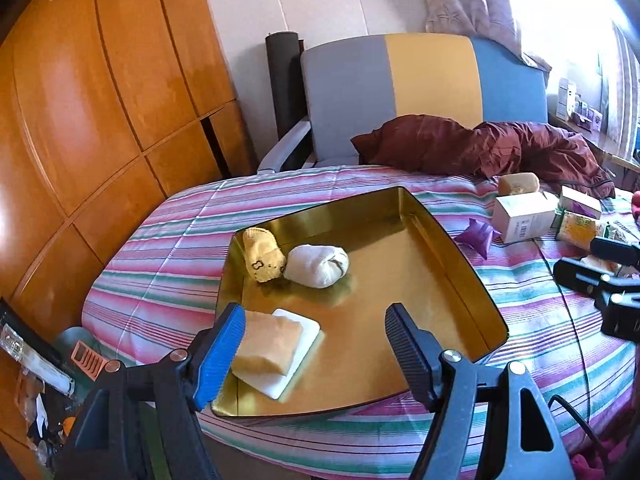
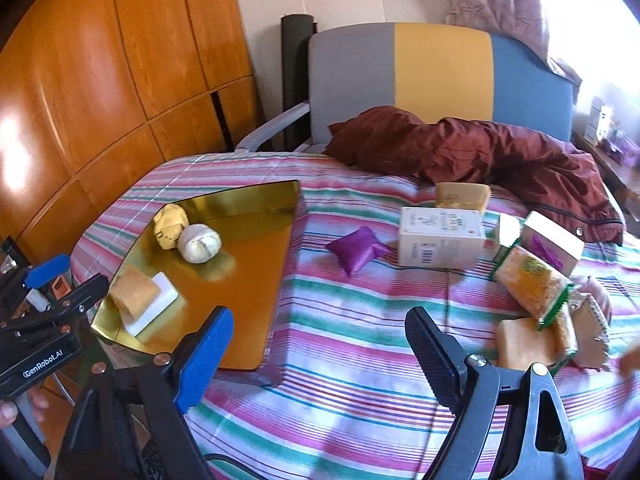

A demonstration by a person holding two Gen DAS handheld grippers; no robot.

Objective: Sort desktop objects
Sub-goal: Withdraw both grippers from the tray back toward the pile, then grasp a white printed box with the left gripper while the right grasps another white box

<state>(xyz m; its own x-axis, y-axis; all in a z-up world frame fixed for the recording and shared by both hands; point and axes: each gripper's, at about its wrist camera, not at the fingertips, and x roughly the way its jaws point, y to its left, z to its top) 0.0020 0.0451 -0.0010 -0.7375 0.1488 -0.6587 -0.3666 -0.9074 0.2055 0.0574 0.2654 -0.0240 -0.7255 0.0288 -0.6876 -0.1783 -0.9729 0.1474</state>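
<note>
Left gripper point(image 1: 316, 344) fingers spread wide, empty, over gold tray point(image 1: 440, 240) on striped bench point(image 1: 160, 248). Tray holds yellow sock point(image 1: 262, 256), white sock point(image 1: 318, 266), sponge point(image 1: 266, 344) on white pad point(image 1: 300, 332). Right gripper point(image 2: 320, 356) fingers released, empty. Ahead: purple pouch point(image 2: 356, 250), white box point(image 2: 440, 236), yellow packet point(image 2: 528, 280), possibly noodles. Maroon jacket point(image 2: 480, 152) behind.

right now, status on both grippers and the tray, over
Left gripper open, empty, over gold tray. Right gripper open, empty, over striped cloth. Tray holds two sock rolls, sponges. Purple pouch and white box unsorted, path clear.
</note>
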